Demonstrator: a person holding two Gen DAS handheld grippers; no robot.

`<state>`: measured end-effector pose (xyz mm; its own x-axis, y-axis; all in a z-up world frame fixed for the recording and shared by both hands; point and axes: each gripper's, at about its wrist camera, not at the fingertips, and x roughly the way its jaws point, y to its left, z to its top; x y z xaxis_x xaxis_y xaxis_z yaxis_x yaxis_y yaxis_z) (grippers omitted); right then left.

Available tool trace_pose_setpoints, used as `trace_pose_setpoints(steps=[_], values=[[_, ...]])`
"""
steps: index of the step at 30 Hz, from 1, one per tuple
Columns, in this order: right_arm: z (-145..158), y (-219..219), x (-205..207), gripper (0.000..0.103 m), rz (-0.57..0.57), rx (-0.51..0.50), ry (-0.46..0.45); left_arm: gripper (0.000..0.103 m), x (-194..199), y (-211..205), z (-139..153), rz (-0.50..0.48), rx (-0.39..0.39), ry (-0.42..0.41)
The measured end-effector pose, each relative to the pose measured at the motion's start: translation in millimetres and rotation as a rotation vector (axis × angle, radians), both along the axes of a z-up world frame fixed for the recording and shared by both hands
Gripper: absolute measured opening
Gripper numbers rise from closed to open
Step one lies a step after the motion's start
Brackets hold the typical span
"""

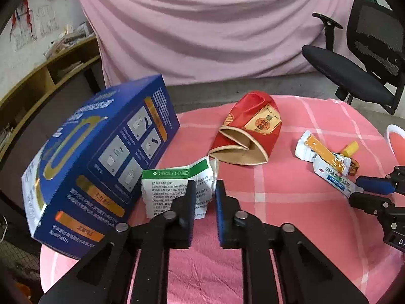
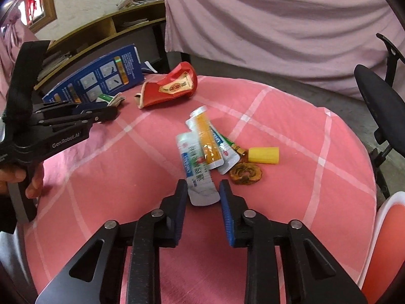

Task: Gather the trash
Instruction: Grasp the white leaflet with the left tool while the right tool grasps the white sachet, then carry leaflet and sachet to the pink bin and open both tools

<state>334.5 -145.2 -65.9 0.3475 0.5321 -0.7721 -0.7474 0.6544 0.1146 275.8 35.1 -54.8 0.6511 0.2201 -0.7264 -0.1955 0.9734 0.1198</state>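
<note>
A crumpled white and green wrapper (image 1: 172,190) lies beside a blue box (image 1: 101,157). My left gripper (image 1: 205,190) is shut on the wrapper's right edge, and the paper fills the narrow gap between its pads. In the right wrist view, my right gripper (image 2: 203,190) has its pads against both sides of the near end of a white sachet (image 2: 195,167). An orange-striped sachet (image 2: 208,141) and another one overlap it. A crushed red paper cup (image 2: 172,88) lies on its side further back, apart from both grippers.
A yellow cap (image 2: 263,155) and a brown dried ring-shaped scrap (image 2: 245,173) lie right of the sachets on the pink checked tablecloth (image 2: 303,152). A white-rimmed red container (image 2: 379,228) stands at the table's right edge. A black office chair (image 1: 354,76) is behind. A hand (image 2: 30,185) holds the left gripper.
</note>
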Motion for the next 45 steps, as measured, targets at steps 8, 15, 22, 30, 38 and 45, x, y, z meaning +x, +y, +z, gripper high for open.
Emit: trace_pose_setpoints(steps=[8, 15, 22, 30, 38, 45], values=[[4, -3, -15, 0.022, 0.012, 0.025, 0.005, 0.006, -32, 2, 13, -0.033, -0.053, -0.072], [8, -9, -36, 0.022, 0.038, 0.038, 0.013, 0.005, -80, -14, 26, -0.154, -0.148, -0.152], [9, -15, -45, 0.027, 0.035, 0.045, 0.016, 0.007, -100, -37, 27, -0.213, -0.157, -0.144], [7, -3, -35, 0.042, 0.007, 0.033, 0.0, 0.012, -99, -50, 13, -0.191, -0.107, -0.087], [-1, 6, -36, 0.021, 0.034, -0.004, 0.008, 0.008, -100, -50, 12, -0.173, -0.079, -0.107], [14, -10, -41, 0.019, -0.008, 0.076, -0.049, 0.004, -105, -59, 27, -0.184, -0.057, -0.192]])
